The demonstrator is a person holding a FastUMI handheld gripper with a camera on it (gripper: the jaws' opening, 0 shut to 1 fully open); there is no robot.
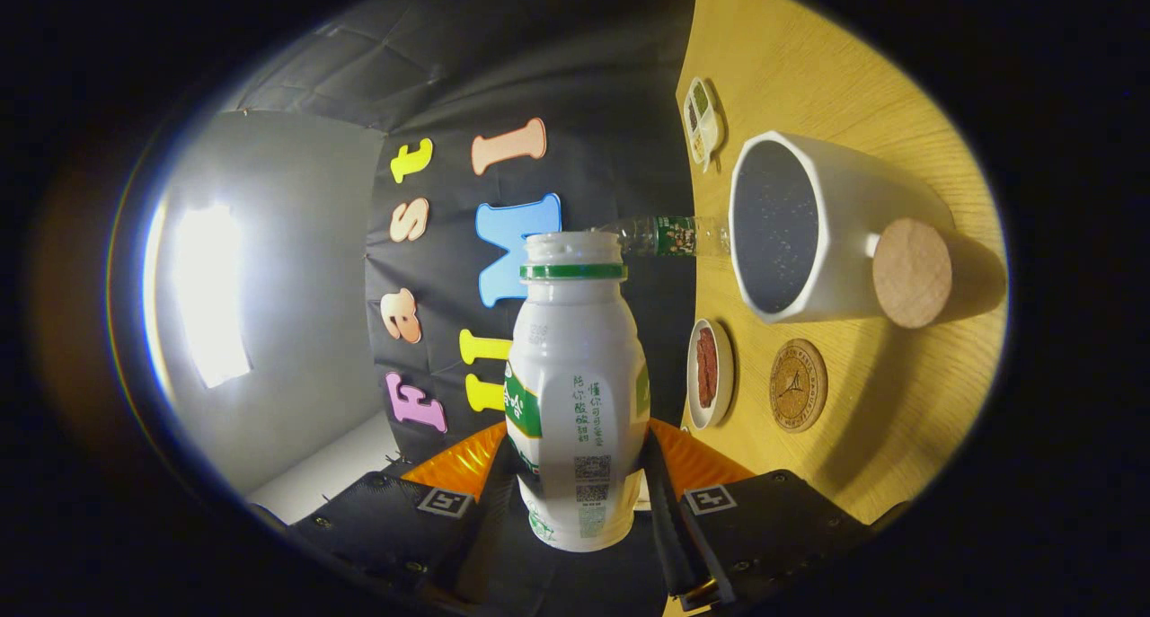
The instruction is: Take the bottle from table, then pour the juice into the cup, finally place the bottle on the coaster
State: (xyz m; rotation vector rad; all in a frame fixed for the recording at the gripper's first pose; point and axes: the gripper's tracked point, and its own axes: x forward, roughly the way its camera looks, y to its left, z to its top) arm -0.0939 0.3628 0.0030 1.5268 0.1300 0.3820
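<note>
Two fingers of the gripper (578, 500) pinch the bottle (575, 392) between them, one pad on each side of its lower body. The view is rolled sideways, so the wooden table (898, 401) stands as a vertical plane at the 3 o'clock side of the bottle.

Surroundings, near to far:
- A small white dish (710, 374) with reddish-brown contents sits just beyond the fingers, at about 2 o'clock from them.
- A round cork coaster (798, 384) with a stamped emblem lies just beside the dish, apart from it.
- A large white cup (827, 231) with a dark speckled interior and a cork-tipped handle stands at about 1 o'clock from the bottle's neck, near the coaster.
- A clear plastic bottle (669, 235) with a green label stands between the held bottle's mouth and the cup's rim.
- A divided condiment dish (703, 123) lies farthest out, past the cup.

The held bottle is white plastic with a green neck ring and green printed text. Its cap is off and its mouth is open, level with the cup's rim but apart from it.
</note>
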